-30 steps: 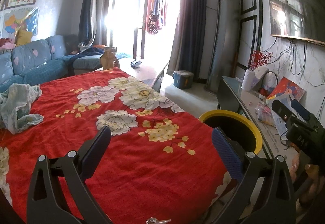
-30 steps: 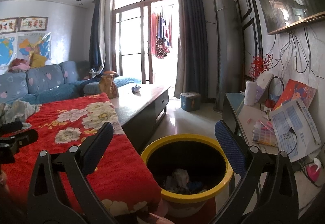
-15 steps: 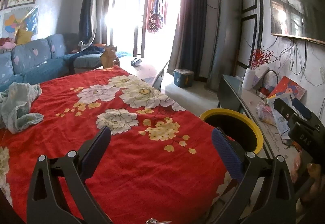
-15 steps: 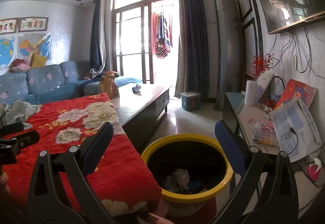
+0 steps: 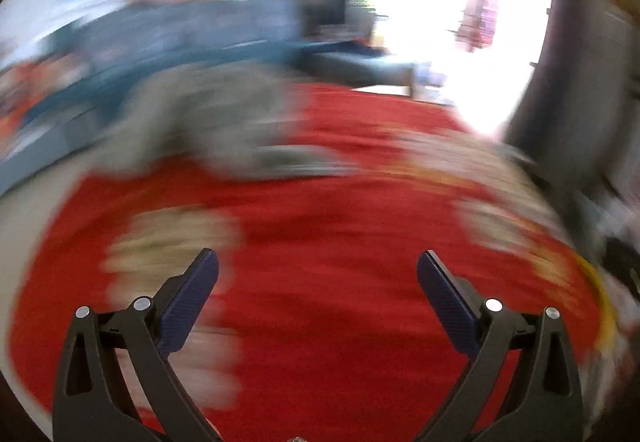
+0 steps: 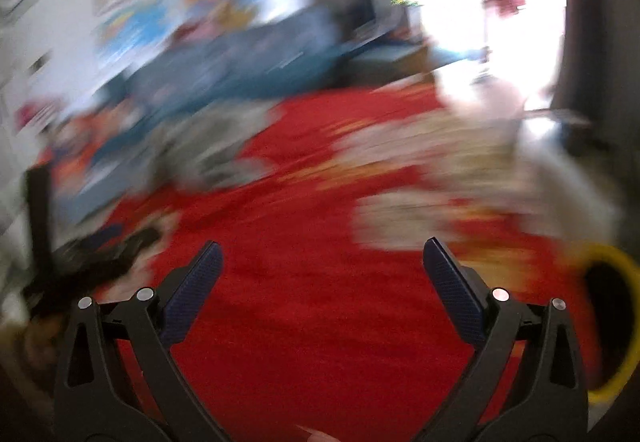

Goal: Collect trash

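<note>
While both views are heavily smeared by motion, the main facts can be read. The left gripper [image 5: 318, 262] stands wide open with nothing between its fingers. The right gripper [image 6: 322, 254] is likewise spread wide and empty.

Ahead of both pairs of fingers lies a red flowered cloth [image 5: 320, 226]. Beyond the left fingers, up and to their left, sits a grey crumpled heap [image 5: 216, 125]; whether it is trash or fabric cannot be told through the blur. In the right view the same heap [image 6: 208, 145] lies far ahead and left of the fingers. The bin [image 6: 616, 322], yellow-rimmed, sits to the right of the right fingers at the cloth's edge; its rim [image 5: 600, 306] shows faintly at the right margin of the left view.

Judgement: the step in hand is a search for something to pick up, neither gripper being loaded. The next move calls for steadying the view, confirming a target on the cloth, then bringing open fingers down astride it.
</note>
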Available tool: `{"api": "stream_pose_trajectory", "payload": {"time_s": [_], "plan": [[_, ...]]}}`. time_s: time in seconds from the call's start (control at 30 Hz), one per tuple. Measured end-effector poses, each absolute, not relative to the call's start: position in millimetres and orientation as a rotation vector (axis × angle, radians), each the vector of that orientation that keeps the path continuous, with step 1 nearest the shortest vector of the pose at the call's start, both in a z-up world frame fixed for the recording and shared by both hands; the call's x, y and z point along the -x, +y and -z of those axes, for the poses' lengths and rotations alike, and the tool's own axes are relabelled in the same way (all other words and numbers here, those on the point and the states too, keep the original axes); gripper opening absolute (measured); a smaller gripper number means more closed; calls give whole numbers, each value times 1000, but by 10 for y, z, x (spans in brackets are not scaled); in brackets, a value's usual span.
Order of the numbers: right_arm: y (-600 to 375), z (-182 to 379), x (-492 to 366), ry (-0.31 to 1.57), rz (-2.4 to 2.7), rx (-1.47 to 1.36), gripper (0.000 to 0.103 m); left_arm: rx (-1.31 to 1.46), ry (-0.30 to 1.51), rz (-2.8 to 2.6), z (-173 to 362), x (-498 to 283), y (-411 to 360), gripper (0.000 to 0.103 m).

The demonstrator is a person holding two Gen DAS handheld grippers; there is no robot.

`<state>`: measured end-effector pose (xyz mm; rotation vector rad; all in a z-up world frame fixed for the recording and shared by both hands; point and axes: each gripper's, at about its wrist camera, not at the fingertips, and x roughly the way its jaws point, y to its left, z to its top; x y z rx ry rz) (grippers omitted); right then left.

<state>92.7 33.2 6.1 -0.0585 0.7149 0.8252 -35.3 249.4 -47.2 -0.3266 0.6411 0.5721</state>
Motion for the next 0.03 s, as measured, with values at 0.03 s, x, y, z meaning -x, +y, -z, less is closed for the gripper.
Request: {"api": "stream_pose_trajectory", "payload": {"time_s": [0.03], "plan": [[820, 17, -901, 779, -910, 112, 92, 350, 659, -670, 529, 489, 2820, 97]]}}
